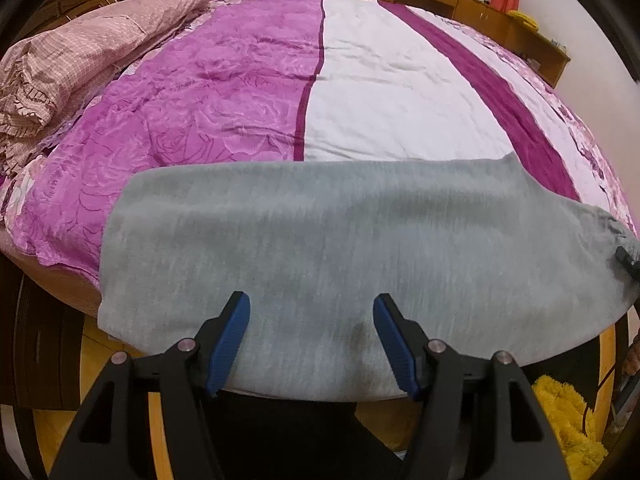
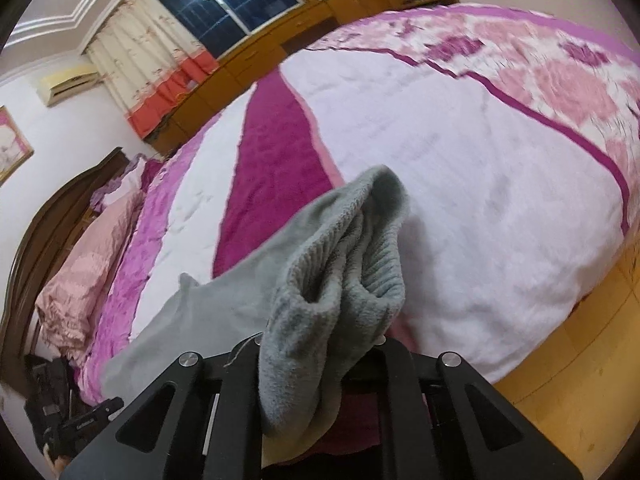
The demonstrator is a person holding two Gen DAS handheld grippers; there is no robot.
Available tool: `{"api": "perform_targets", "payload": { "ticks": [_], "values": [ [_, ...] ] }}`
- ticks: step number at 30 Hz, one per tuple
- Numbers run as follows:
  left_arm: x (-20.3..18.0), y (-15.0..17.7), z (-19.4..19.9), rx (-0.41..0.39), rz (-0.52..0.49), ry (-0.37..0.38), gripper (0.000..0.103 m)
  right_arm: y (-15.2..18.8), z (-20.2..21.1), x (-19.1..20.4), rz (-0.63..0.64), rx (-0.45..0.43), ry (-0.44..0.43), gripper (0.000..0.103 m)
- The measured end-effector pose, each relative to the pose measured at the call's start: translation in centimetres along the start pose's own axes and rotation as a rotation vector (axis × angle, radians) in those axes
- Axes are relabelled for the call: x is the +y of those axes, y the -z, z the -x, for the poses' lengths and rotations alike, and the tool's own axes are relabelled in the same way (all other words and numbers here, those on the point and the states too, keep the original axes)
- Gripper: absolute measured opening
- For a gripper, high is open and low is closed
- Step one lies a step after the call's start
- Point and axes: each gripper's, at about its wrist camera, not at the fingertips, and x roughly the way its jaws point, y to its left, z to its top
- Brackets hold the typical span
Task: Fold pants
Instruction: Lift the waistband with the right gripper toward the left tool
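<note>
Grey knit pants (image 1: 340,248) lie stretched left to right along the near edge of the bed, hanging a little over it. My left gripper (image 1: 311,320) is open, its blue-padded fingers (image 1: 230,344) just above the pants' near edge, holding nothing. My right gripper (image 2: 320,344) is shut on the pants' ribbed end (image 2: 344,264), which is bunched and lifted above the bed; its fingertips are hidden by the cloth. The rest of the pants (image 2: 192,320) trails away to the left. The right gripper's tip (image 1: 628,262) shows at the pants' right end.
The bed carries a purple, white and magenta quilt (image 1: 380,92). A folded pink blanket (image 1: 88,52) lies at the far left by the pillows. Wooden cabinets (image 1: 480,8) line the far wall. A yellow fluffy item (image 1: 572,420) is on the floor at right.
</note>
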Motion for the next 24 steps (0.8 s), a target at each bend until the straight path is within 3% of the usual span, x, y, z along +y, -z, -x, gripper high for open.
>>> {"api": "perform_targets", "payload": {
  "ticks": [24],
  "values": [
    [1.5, 0.3, 1.8, -0.042, 0.045, 0.019, 0.068, -0.2, 3.4, 13.3, 0.300, -0.024, -0.181, 0.005]
  ]
}}
